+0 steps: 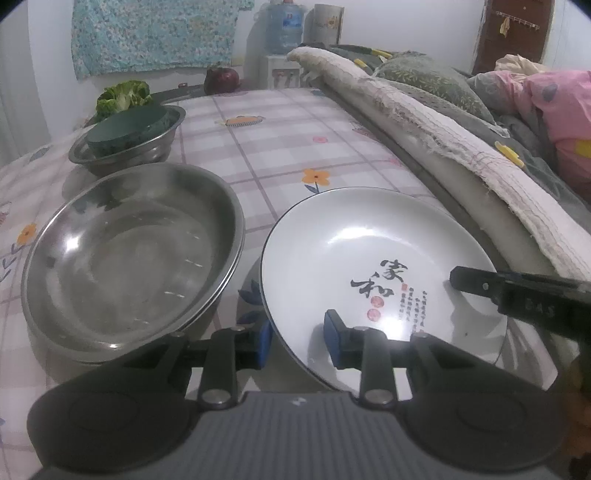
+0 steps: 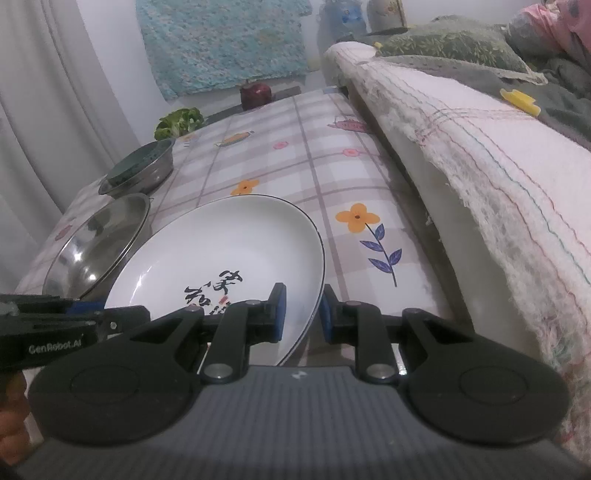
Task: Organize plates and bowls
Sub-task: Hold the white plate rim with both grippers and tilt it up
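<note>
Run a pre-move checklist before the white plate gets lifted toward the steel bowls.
1. Left gripper straddles the white plate rim, one pad inside, one outside: ok.
2. Right gripper straddles the opposite rim: ok.
3. Pads actually pressing the rim on both sides: cannot tell.
4. Plate empty, nothing to spill: ok.
5. Large steel bowl beside the plate is empty: ok.
6. Small steel bowl free: not ok, a dark green bowl sits in it.

A lived-in home room, checked floral tablecloth [image 1: 280, 147] over the table, rolled quilts and pillows [image 1: 436, 81] piled alongside, water dispenser bottle [image 1: 286, 27] in the corner, flowered cloth [image 1: 155, 33] on the wall, curtain [image 2: 44, 92] at left
</note>
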Tool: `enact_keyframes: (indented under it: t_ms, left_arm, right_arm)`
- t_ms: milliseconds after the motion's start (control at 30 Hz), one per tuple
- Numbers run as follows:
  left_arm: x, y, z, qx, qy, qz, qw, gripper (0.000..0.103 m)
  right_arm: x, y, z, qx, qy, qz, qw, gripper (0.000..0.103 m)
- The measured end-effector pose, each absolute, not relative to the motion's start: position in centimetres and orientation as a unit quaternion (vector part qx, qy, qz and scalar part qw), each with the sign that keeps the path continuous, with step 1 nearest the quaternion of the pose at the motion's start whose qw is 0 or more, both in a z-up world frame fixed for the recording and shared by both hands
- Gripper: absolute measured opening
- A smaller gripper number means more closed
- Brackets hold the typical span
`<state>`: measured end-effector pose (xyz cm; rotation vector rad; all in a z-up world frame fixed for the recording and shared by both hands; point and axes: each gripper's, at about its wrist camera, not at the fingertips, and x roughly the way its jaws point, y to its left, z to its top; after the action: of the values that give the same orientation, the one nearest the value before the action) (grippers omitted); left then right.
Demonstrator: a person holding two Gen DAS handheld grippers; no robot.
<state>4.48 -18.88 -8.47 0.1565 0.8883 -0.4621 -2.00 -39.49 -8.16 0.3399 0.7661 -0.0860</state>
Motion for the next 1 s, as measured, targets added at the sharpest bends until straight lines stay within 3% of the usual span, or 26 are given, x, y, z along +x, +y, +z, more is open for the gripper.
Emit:
enact_keyframes:
  t_ms: [367, 1000]
  left_arm:
    - [5.5, -19.5, -9.0, 0.069, 0.422, -0.225, 0.875, 0.043]
    - [5.0, -19.4, -8.2, 0.065, 0.418, -0.218, 0.88, 0.041]
  right_arm:
    - [-2.0, -39.3, -8.6, 0.165, 0.363, -0.042, 0.916, 0.023]
    - [-2.2, -38.5, -8.0, 0.152, 0.362, -0.06, 0.918, 0.024]
